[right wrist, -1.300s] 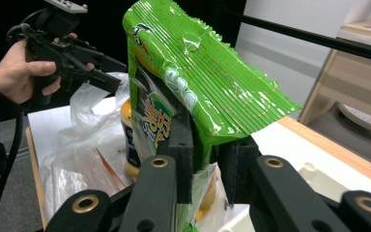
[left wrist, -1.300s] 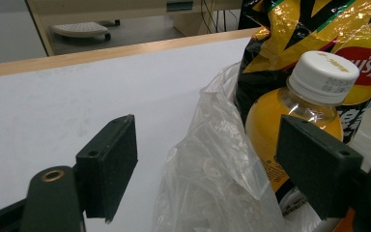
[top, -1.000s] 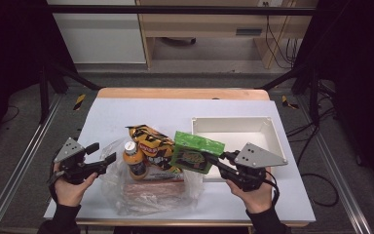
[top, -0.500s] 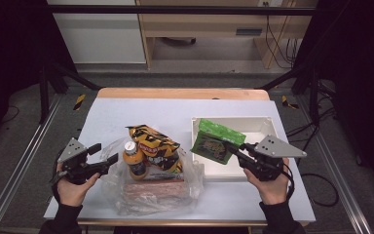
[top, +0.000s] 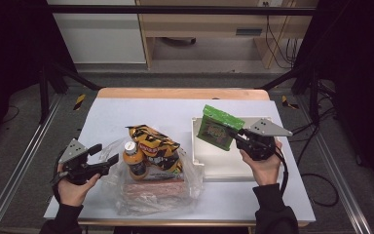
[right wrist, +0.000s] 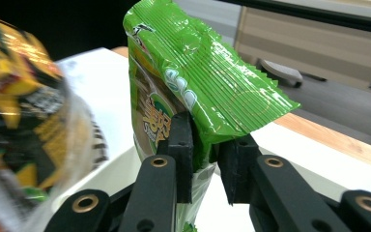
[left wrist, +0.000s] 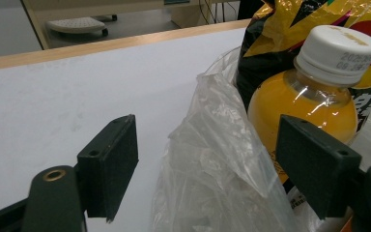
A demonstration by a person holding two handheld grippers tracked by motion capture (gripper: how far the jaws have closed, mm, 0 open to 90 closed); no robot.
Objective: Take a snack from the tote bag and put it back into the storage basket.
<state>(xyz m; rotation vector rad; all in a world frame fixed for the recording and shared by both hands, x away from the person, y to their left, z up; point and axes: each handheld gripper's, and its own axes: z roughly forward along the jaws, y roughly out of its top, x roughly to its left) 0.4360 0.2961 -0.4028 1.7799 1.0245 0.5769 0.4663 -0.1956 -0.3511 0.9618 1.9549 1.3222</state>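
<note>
Moved since a second ago: green snack packet [top: 215, 127] has travelled with the right gripper [top: 234, 135] from beside the clear plastic bag [top: 151, 187] to above the white tray [top: 224, 165]; the left gripper [top: 104, 156] has kept its place.

Left gripper: nearest the person, at the bag's left edge. Its jaws stand wide apart in the left gripper view, with crumpled bag film [left wrist: 217, 179] between them but no pad pressing on it, so it holds nothing.

Bag contents: orange juice bottle [top: 135, 160] with a white cap stands upright inside; a yellow and black snack bag [top: 155, 146] leans behind it; a reddish flat pack [top: 153, 187] lies at the near side, under the film.

Right gripper: jaws clamped on the green snack packet [right wrist: 193, 92]; in the right gripper view the two pads pinch its lower part and the packet stands above them.

Green packet, place: held in the air over the tray's far left corner, tilted, not yet resting on it.

Tray: bare as far as the high view shows.

Table [top: 126, 117]: white top, far half free of goods.

Progress: judged as unpacking the bag into the tray. One item is lifted out and nearly there; setting it down is left, and then the bottle, the yellow bag and the reddish pack.
</note>
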